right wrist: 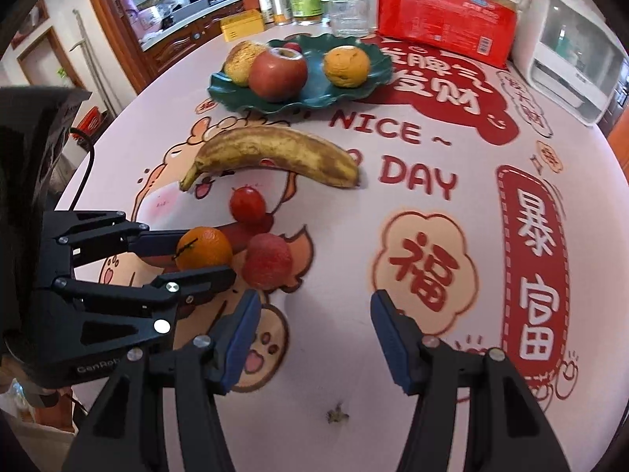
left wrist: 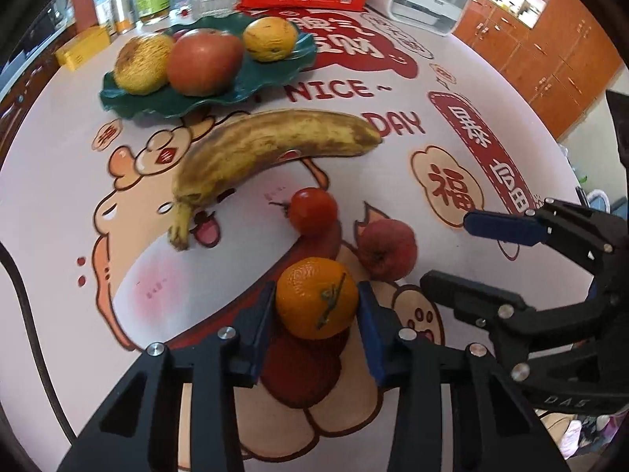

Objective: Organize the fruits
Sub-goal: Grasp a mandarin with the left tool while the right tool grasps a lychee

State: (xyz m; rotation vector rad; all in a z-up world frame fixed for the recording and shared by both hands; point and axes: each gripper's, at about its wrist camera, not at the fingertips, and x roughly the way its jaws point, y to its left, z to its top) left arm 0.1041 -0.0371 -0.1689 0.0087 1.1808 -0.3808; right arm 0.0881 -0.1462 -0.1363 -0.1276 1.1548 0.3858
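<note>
The left tool (left wrist: 316, 306) is clamped on the mandarin (left wrist: 317, 297), seemingly lifted off the worktop (left wrist: 393, 181) for transfer to the green plate (left wrist: 141, 104) already holding fruit, while the right tool (right wrist: 314, 314) hangs apart, empty, near the small red apple (right wrist: 267, 261).

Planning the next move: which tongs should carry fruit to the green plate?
Left. The left tongs already grip the small round orange mandarin, pads on both sides. The right tongs are open and empty, away from the wavy green plate.
</note>
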